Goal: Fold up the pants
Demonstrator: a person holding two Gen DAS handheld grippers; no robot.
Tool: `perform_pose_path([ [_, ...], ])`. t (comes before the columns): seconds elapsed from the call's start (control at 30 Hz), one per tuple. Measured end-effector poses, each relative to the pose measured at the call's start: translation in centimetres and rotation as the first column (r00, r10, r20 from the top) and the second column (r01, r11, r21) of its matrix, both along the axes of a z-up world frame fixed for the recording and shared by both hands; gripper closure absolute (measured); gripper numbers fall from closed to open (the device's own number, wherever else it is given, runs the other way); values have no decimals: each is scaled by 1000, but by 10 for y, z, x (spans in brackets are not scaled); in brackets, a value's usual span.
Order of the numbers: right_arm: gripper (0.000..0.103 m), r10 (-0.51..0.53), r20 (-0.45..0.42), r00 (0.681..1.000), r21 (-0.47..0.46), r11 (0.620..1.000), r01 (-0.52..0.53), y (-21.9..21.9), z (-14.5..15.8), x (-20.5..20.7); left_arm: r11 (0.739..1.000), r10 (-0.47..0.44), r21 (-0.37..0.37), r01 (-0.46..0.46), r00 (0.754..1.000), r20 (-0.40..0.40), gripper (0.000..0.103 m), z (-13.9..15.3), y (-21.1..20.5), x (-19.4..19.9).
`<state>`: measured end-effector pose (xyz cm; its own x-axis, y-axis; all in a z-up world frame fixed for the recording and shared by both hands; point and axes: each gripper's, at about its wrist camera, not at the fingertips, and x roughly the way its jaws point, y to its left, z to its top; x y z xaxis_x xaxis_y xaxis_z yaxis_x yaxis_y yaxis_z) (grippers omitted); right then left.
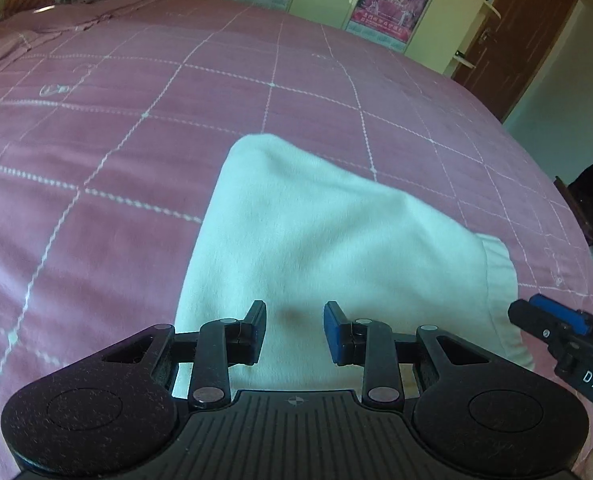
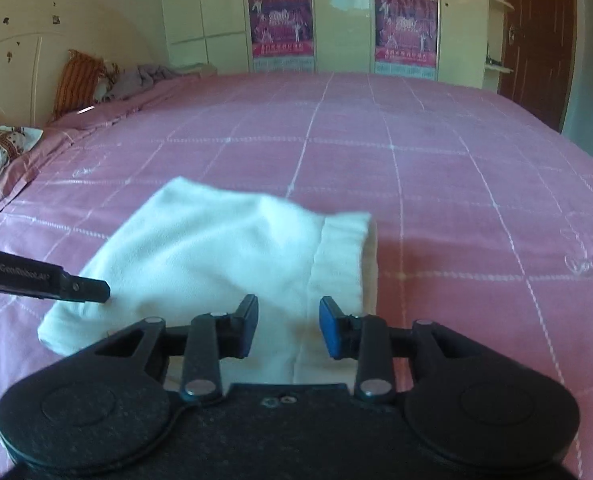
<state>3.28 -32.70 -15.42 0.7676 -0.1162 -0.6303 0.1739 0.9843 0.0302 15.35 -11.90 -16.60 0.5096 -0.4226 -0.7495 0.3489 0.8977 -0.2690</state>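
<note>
The white pants [image 1: 316,240] lie folded into a compact, soft bundle on the pink checked bedspread [image 1: 136,120]. Their ribbed band [image 2: 342,260] faces three o'clock.

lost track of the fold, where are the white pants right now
The white pants lie on the pink bedspread, directly ahead of both grippers, waistband toward the right in both wrist views.

"das" on the right gripper [image 1: 552,322]; seemingly "georobolab" on the left gripper [image 2: 96,290].

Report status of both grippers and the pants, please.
Left gripper and right gripper: open over cloth. White soft fabric pants folded on pink checked bedsheet. Nothing blocking.
</note>
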Motion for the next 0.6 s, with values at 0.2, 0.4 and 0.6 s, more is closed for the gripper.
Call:
perform_pose_path([
  [0.2, 70, 49, -29, 998, -49, 998, -51, 4, 3, 77, 997, 1, 81, -1, 1000, 4, 72, -9, -36, 49],
  [0.4, 76, -24, -179, 984, -73, 997, 11, -24, -53, 116, 988, 6, 154, -7, 1000, 4, 72, -32, -56, 77],
  [0.6, 76, -57, -108, 993, -26, 998, 54, -30, -67, 103, 987, -8, 163, 4, 1000, 26, 72, -38, -56, 79],
])
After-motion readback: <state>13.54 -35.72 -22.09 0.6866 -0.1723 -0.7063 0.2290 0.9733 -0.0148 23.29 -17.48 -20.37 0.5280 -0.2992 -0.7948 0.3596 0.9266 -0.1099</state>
